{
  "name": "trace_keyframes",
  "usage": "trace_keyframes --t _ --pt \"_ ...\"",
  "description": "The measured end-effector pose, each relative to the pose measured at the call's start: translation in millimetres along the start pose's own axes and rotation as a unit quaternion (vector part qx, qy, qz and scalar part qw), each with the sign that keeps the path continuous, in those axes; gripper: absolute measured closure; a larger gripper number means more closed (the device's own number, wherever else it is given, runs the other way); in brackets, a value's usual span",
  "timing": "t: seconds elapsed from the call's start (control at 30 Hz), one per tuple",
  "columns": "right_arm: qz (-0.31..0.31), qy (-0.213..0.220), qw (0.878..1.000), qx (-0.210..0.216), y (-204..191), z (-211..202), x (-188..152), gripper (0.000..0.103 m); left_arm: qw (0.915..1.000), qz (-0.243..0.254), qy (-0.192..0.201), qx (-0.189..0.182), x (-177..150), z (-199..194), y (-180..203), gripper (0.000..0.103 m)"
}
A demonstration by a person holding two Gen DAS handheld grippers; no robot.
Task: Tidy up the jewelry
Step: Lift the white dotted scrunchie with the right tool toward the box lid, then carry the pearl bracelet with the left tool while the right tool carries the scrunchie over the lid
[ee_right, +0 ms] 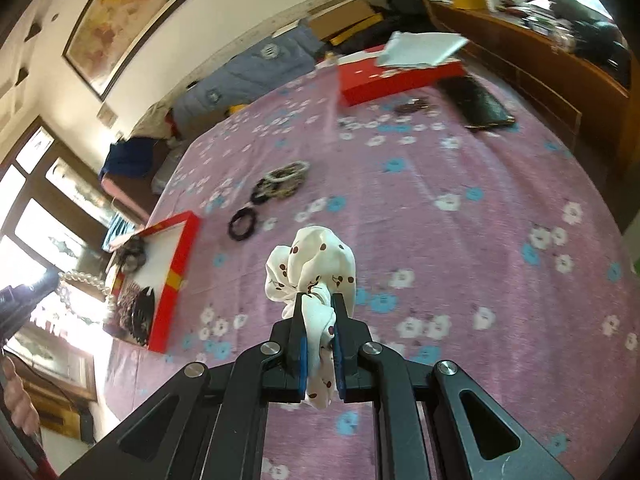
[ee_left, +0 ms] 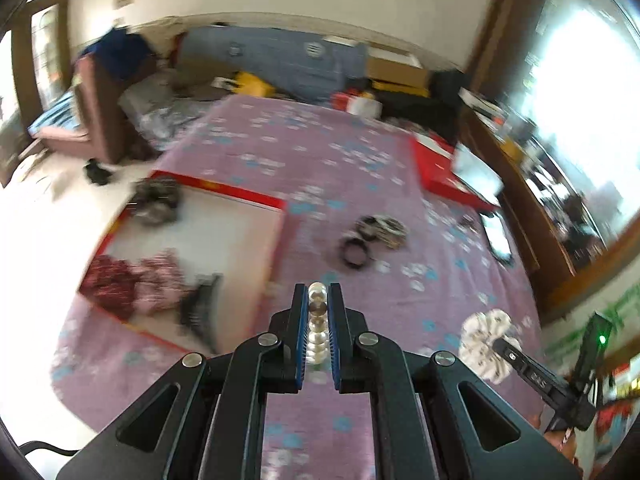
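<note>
1. Left tool [ee_left: 318, 304] is clamped on a pearl bead strand [ee_left: 318, 320], with the beads stacked in a line between the blue pads. It's held up off the bed [ee_left: 360, 152], just right of the red-rimmed tray [ee_left: 224, 190], so my guess is the tray is where it's headed.
2. Right tool [ee_right: 319, 310] is pinched on a white cherry-print scrunchie [ee_right: 312, 264], gripped by one fold so most of the fabric puffs out past the tips. It's also in the air over the purple floral bedspread.
3. The tray already looks sorted by type: a dark scrunchie-ish bundle [ee_left: 154, 200] in the far corner, reddish and pink fabric bits [ee_left: 132, 280] plus a black claw clip [ee_left: 202, 304] along the near edge. Blurry, so don't quote me.
4. Still loose on the bed: a pile of bracelets and black hair ties [ee_left: 370, 238].
5. A second red box [ee_right: 396, 78] sits at the far end with white paper on it; I can't see inside.
</note>
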State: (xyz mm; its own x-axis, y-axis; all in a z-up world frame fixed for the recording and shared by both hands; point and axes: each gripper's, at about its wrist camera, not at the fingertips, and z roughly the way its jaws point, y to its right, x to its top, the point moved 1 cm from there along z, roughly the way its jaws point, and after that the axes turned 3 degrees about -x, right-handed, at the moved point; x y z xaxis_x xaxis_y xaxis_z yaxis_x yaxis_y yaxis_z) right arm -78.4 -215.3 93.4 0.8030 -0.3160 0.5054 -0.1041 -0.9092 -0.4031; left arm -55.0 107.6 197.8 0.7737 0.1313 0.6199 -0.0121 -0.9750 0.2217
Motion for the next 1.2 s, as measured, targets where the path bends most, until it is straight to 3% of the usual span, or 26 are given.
trace_keyframes --t 0.23,0.53,0.83,1.0,1.2 --pt "-0.026 -0.016 0.999 0.024 -41.3 24.6 7.3 0.092 0.9979 -0.041 0.018 0.048 13.0 -15.8 -67.0 0.094" --pt "-0.084 -0.050 0.994 0.044 -125.6 66.7 5.8 0.092 0.9975 -0.052 -0.010 0.047 35.0 5.8 -133.7 0.094" --pt "-0.122 -0.063 0.989 0.051 -205.5 105.6 11.9 0.092 0.9981 -0.037 -0.048 -0.008 66.6 58.9 -164.8 0.094" --pt "-0.129 -0.059 0.989 0.051 -242.1 135.1 26.3 0.092 0.9956 -0.016 -0.082 -0.044 93.4 113.3 -166.1 0.094" --pt "-0.124 -0.064 0.989 0.039 -271.1 180.0 47.5 0.091 0.9893 -0.027 -0.115 -0.085 118.3 175.7 -174.1 0.094"
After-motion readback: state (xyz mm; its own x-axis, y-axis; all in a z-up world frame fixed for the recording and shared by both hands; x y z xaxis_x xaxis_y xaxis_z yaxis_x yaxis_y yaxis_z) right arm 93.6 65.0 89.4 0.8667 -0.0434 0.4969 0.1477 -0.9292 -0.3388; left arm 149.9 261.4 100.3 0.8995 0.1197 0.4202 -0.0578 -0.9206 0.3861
